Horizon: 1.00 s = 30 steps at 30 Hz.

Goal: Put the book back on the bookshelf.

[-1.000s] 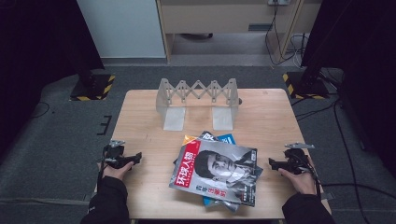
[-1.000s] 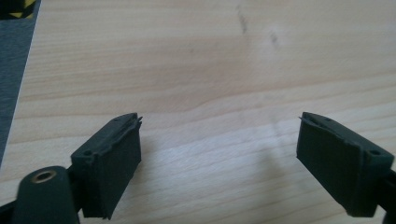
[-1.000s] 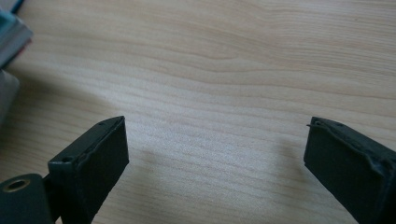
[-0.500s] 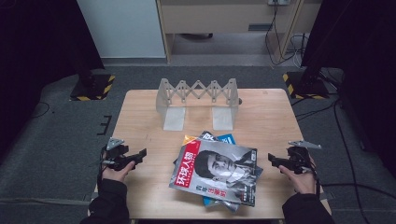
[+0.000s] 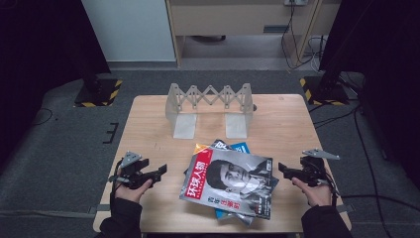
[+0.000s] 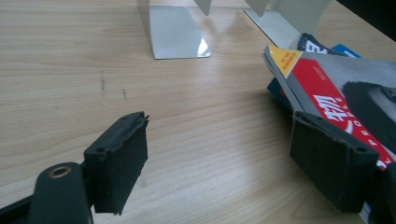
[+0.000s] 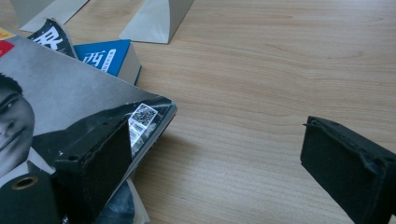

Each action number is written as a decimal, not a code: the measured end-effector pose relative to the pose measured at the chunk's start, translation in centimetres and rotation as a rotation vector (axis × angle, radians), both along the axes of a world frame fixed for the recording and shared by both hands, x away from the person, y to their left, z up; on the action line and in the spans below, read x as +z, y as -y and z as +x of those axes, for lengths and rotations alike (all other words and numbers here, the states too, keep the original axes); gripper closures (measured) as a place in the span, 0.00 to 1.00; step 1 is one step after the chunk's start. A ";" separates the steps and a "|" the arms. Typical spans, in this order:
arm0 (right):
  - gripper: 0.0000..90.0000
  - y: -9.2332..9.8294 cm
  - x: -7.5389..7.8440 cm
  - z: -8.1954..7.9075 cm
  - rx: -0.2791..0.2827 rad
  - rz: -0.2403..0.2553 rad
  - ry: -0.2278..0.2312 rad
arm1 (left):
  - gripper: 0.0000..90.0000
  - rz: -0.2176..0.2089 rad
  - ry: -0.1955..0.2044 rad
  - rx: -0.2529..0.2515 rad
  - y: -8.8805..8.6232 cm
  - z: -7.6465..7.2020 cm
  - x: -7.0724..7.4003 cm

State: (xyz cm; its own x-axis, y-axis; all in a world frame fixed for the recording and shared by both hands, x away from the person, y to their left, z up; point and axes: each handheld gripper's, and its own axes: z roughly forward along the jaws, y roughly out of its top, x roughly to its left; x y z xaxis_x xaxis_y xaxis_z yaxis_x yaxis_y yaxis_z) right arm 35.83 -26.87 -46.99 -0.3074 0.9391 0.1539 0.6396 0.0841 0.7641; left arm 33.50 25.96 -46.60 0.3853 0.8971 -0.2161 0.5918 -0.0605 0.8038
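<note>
Both hands have crept inward since a second ago, so I'm flanking the magazine pile [image 5: 232, 181] lying mid-table, just in front of the folding book rack [image 5: 209, 105]. My left gripper [image 5: 159, 172] has just been closing a touch but is still wide with nothing between its jaws; my right gripper [image 5: 282, 169] is wide and empty too. Looks like the approach to grab the pile's edges, no contact yet.
</note>
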 end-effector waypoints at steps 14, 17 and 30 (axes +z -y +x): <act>0.10 -2.1 0.3 -0.7 0.055 0.016 0.000 | 0.22 -0.007 -0.013 -0.089 2.3 -1.6 -0.1; 0.10 -2.8 0.2 -0.9 0.075 0.022 0.004 | 0.23 -0.006 -0.022 -0.109 2.9 -1.8 -0.2; 0.09 -4.2 -0.4 -1.4 0.113 0.031 -0.001 | 0.24 -0.004 -0.066 -0.169 4.7 -2.2 -0.9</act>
